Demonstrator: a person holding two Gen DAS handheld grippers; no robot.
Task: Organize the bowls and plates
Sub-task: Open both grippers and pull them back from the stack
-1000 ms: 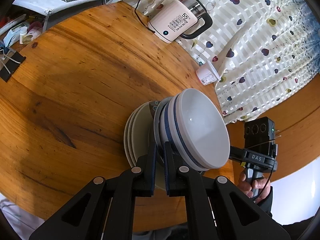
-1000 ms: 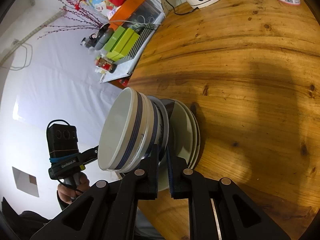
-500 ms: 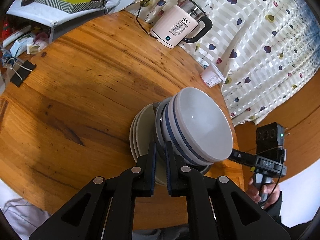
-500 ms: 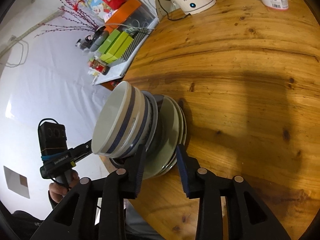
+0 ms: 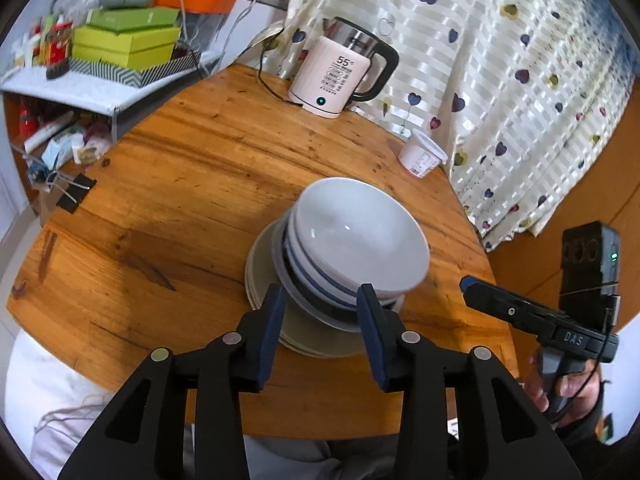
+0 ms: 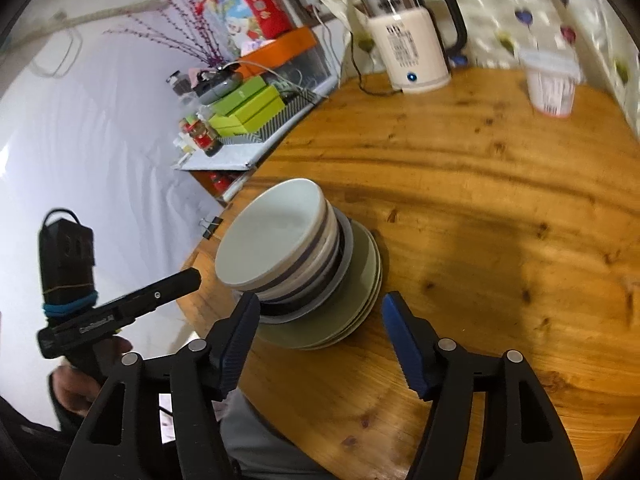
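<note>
A stack of white bowls with blue bands sits on a stack of pale green plates near the front edge of the round wooden table. The same bowls and plates show in the right wrist view. My left gripper is open, its fingers just in front of the pile, not touching it. My right gripper is open too, fingers spread on either side of the plates' near rim.
A white electric kettle with its cable stands at the table's back edge. A white plastic cup is near the curtain. A cluttered shelf with green boxes is at the left. A binder clip hangs on the table's left rim.
Both grippers were shut on the plate rims; both have opened and drawn back. The pile of bowls and plates now rests on the table.
</note>
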